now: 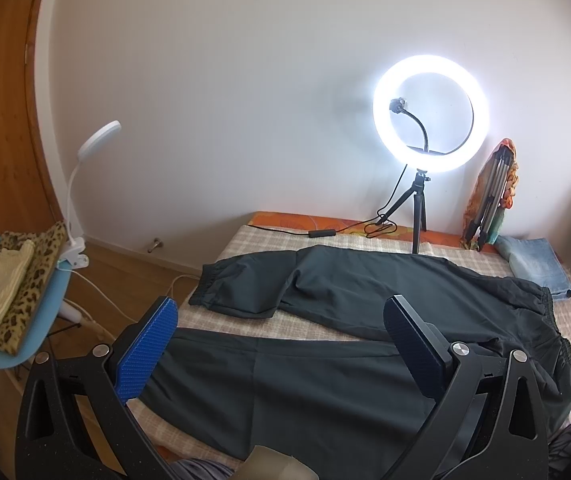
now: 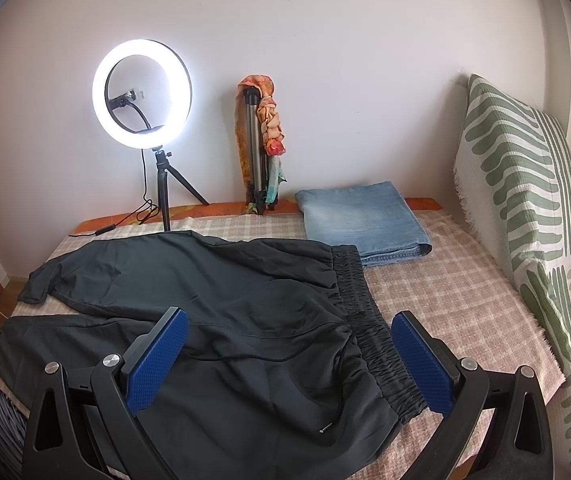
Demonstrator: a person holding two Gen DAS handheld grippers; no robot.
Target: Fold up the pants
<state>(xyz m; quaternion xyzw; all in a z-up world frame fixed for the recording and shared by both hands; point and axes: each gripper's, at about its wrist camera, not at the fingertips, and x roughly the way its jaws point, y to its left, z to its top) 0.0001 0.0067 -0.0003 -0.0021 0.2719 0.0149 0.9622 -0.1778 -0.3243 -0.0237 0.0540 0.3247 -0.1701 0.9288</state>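
Dark pants (image 1: 345, 288) lie spread flat on the checked bed cover (image 1: 253, 240), legs pointing left, elastic waistband (image 2: 369, 320) at the right. They also show in the right wrist view (image 2: 225, 300). My left gripper (image 1: 281, 320) is open and empty, hovering above the near leg. My right gripper (image 2: 289, 332) is open and empty, hovering above the waist end, with the waistband between its fingers in view. A drawstring tip (image 2: 327, 427) lies on the fabric.
A lit ring light on a small tripod (image 1: 431, 116) stands at the bed's far edge, its cable beside it. A folded tripod with a scarf (image 2: 261, 148), folded jeans (image 2: 361, 220) and a green-patterned pillow (image 2: 525, 200) sit at the right. A blue chair with clothes (image 1: 13, 280) stands left.
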